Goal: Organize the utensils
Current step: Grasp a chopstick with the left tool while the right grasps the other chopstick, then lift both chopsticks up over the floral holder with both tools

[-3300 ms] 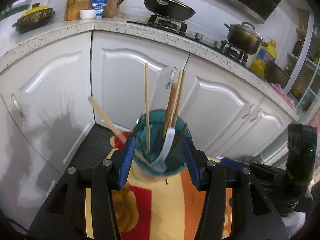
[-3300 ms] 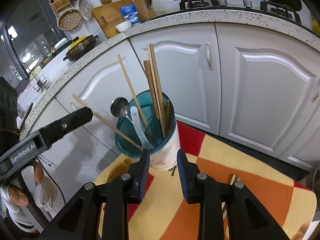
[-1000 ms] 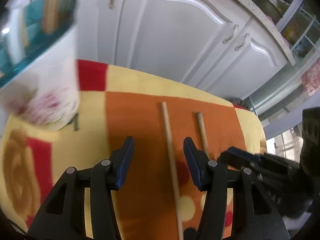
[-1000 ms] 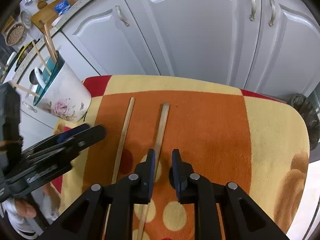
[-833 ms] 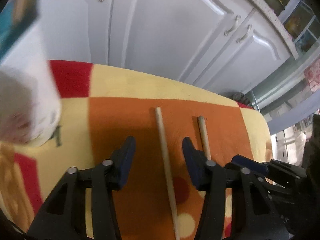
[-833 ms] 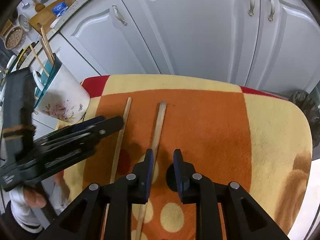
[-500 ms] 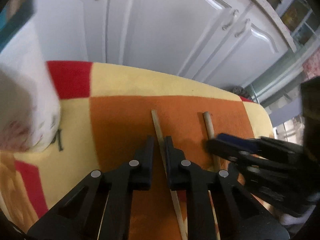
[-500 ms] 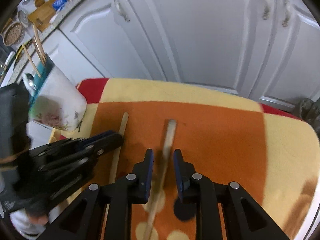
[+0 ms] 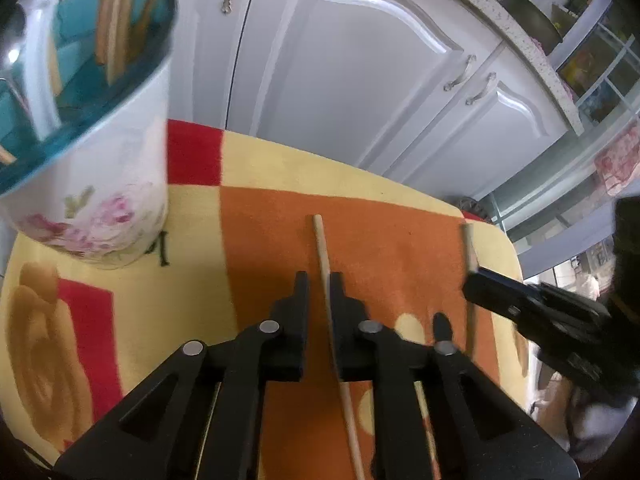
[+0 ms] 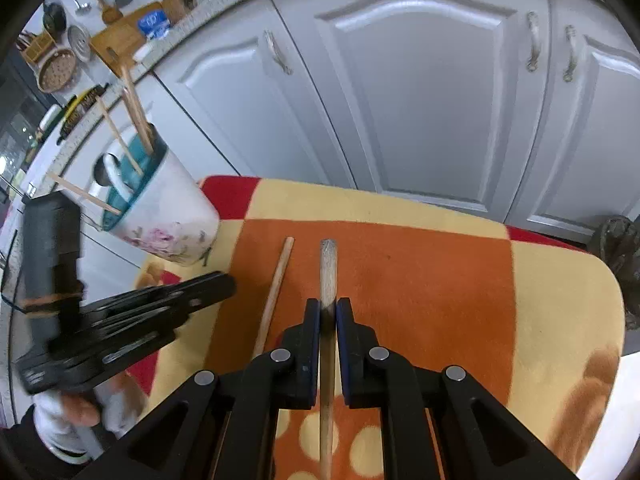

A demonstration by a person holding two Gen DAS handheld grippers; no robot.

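A white floral holder (image 9: 92,184) with a teal inside holds several chopsticks and spoons; it stands at the table's left and also shows in the right wrist view (image 10: 168,216). My left gripper (image 9: 319,280) is shut on a thin wooden chopstick (image 9: 320,240) that lies along the orange cloth. My right gripper (image 10: 328,306) is shut on a thicker wooden chopstick (image 10: 328,264), which also shows in the left wrist view (image 9: 469,244). The thin chopstick (image 10: 276,276) lies just left of the thick one.
A small table is covered by an orange, yellow and red cloth (image 9: 256,168). White cabinet doors (image 10: 420,92) stand close behind it. A counter with a cutting board and knife block (image 10: 132,32) runs above.
Both grippers left the holder, came down over the two chopsticks on the cloth and closed, the left on the thin one, the right on the thick one.
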